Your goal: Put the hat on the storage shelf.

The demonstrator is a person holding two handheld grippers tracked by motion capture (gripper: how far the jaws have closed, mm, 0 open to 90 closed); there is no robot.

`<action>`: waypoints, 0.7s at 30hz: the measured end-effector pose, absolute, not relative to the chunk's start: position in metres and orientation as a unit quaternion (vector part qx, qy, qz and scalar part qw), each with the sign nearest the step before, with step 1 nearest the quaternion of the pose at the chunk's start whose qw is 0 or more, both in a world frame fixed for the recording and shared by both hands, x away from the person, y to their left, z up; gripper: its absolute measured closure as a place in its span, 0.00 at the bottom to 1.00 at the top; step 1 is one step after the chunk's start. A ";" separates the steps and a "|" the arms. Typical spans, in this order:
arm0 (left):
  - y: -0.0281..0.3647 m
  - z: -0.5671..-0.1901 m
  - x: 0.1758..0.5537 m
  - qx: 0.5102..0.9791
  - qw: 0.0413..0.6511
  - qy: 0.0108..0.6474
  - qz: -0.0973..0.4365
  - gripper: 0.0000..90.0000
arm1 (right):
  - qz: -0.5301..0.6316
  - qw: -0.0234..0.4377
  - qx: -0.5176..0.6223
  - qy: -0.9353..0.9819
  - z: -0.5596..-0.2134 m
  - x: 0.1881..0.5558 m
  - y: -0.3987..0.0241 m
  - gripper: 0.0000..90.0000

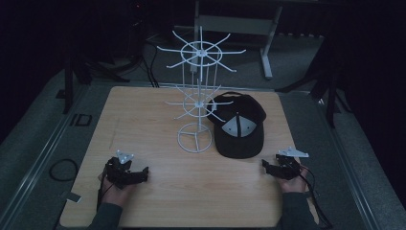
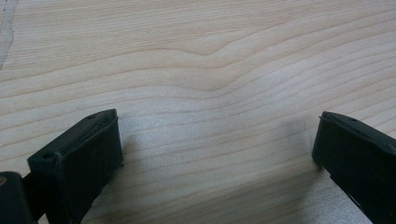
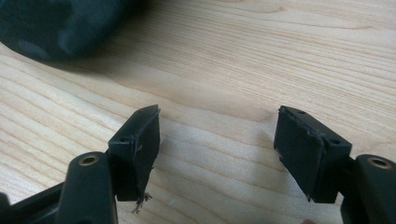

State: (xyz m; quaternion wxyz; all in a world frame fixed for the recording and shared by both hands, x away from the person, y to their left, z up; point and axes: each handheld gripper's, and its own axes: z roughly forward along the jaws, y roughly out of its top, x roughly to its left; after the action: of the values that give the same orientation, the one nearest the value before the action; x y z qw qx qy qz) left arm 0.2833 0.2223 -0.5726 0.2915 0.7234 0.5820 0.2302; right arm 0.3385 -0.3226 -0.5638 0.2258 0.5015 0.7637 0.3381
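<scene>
A black cap [image 1: 239,125] with a grey patch on its front lies on the wooden table [image 1: 143,110], right of a white wire rack [image 1: 197,103] with two tiers of spokes. My left gripper [image 1: 141,173] rests near the table's front left, open, with bare wood between its jaws [image 2: 217,149]. At the front right, my right gripper [image 1: 266,166] is open too, just below and right of the cap. In the right gripper view the cap's dark brim [image 3: 56,25] fills the upper left, apart from the jaws, and the gripper [image 3: 217,135] holds nothing.
The rack's round base [image 1: 194,138] stands mid-table, close beside the cap. Dark stands and a white table leg [image 1: 266,57] lie on the floor beyond the far edge. A cable loop [image 1: 63,169] lies on the floor at left.
</scene>
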 end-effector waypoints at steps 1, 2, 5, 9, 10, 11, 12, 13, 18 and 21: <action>0.222 -0.573 0.283 0.724 0.291 0.582 0.230 0.02 | 0.338 0.226 0.501 0.764 -0.564 0.338 -0.323 0.34; 0.222 -0.573 0.284 0.723 0.292 0.582 0.230 0.02 | 0.338 0.226 0.502 0.764 -0.564 0.339 -0.322 0.34; 0.222 -0.573 0.284 0.723 0.292 0.582 0.230 0.02 | 0.337 0.226 0.501 0.764 -0.564 0.339 -0.322 0.33; 0.222 -0.573 0.283 0.723 0.292 0.583 0.229 0.02 | 0.336 0.222 0.498 0.768 -0.564 0.340 -0.320 0.27; 0.222 -0.573 0.284 0.724 0.291 0.582 0.230 0.02 | 0.333 0.218 0.497 0.771 -0.564 0.341 -0.320 0.25; 0.222 -0.573 0.284 0.724 0.291 0.582 0.230 0.02 | 0.333 0.218 0.497 0.771 -0.564 0.341 -0.320 0.25; 0.222 -0.573 0.284 0.724 0.291 0.582 0.230 0.02 | 0.330 0.214 0.495 0.775 -0.563 0.342 -0.320 0.25; 0.222 -0.573 0.284 0.724 0.291 0.582 0.230 0.02 | 0.330 0.214 0.495 0.775 -0.563 0.342 -0.320 0.25; 0.222 -0.573 0.284 0.724 0.292 0.582 0.230 0.02 | 0.320 0.203 0.492 0.784 -0.560 0.345 -0.320 0.26; 0.222 -0.573 0.284 0.724 0.292 0.582 0.230 0.02 | 0.315 0.198 0.489 0.789 -0.558 0.348 -0.320 0.29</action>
State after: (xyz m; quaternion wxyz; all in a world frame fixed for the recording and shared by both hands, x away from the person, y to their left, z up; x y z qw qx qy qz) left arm 0.2835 0.2219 -0.5726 0.2916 0.7235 0.5821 0.2295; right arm 0.3483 -0.3199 -0.5579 0.1977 0.4891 0.7891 0.3145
